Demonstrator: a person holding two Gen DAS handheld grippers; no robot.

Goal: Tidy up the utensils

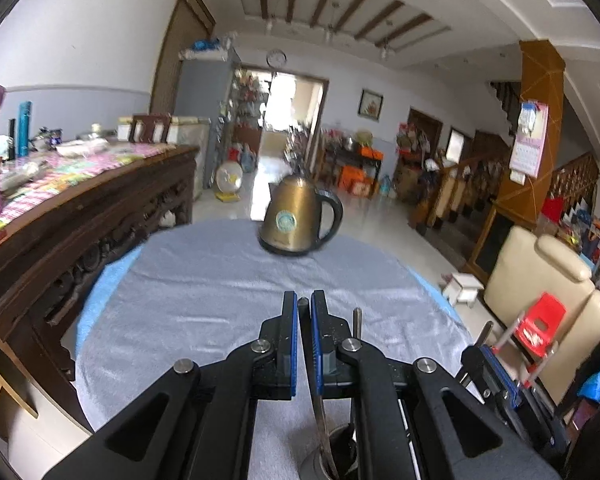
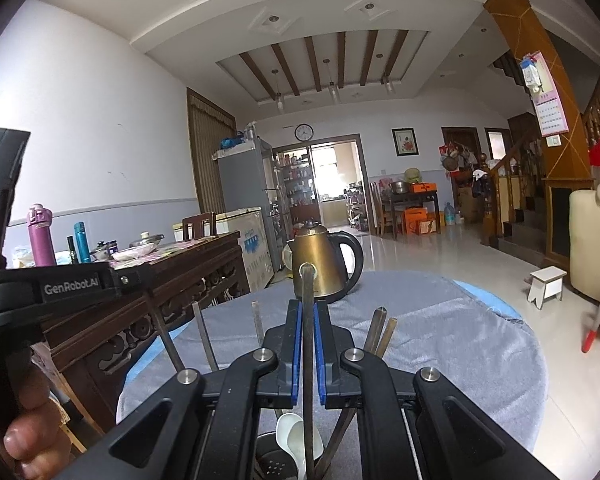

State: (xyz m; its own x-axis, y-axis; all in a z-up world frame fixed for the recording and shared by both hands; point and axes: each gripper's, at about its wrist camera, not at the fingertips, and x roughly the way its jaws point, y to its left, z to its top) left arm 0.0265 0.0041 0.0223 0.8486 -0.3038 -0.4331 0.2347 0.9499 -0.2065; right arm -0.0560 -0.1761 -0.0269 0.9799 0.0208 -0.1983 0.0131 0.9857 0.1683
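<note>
Utensils first, from our left wrist view: our left gripper [image 1: 304, 304] pinches a thin metal utensil handle [image 1: 303, 303] between nearly closed jaws, its shaft dropping into a holder cup [image 1: 324, 460] at 6 o'clock. A brass kettle [image 1: 300, 218] stands at 12 o'clock on the grey cloth [image 1: 188, 304].

From our right wrist view, our right gripper [image 2: 308, 312] clamps a flat metal handle [image 2: 308, 320] upright; a white spoon [image 2: 294, 436] lies below in the utensil holder [image 2: 272, 460].
</note>
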